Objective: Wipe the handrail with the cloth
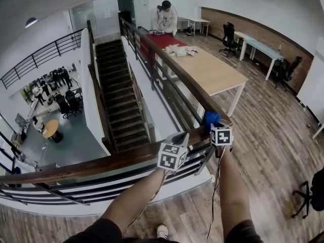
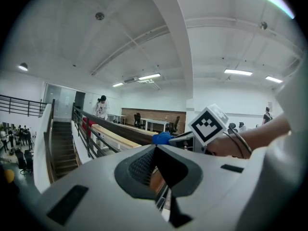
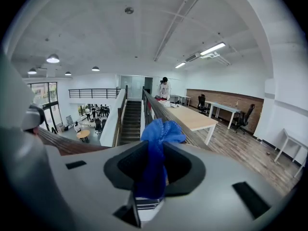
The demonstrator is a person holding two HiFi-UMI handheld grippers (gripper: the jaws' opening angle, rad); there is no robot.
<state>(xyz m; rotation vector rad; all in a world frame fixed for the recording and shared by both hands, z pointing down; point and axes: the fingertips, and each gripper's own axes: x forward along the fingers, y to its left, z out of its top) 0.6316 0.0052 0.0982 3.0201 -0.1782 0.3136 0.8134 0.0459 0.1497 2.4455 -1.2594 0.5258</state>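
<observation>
While you are looking down in the head view, your right gripper [image 1: 215, 127] is holding the blue cloth [image 1: 211, 118] at the corner of the wooden handrail [image 1: 101, 163], and your left gripper [image 1: 179, 138] is hovering over the rail just beside it. In the left gripper view, the jaws are meeting, empty. In the right gripper view, the jaws are clamping the cloth, its bunched end rising above them.

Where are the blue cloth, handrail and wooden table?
blue cloth [image 3: 161, 131], right gripper view, its bunched upper part
handrail [image 1: 101, 162], head view, top of the near rail
wooden table [image 1: 212, 72], head view, bare tabletop
</observation>
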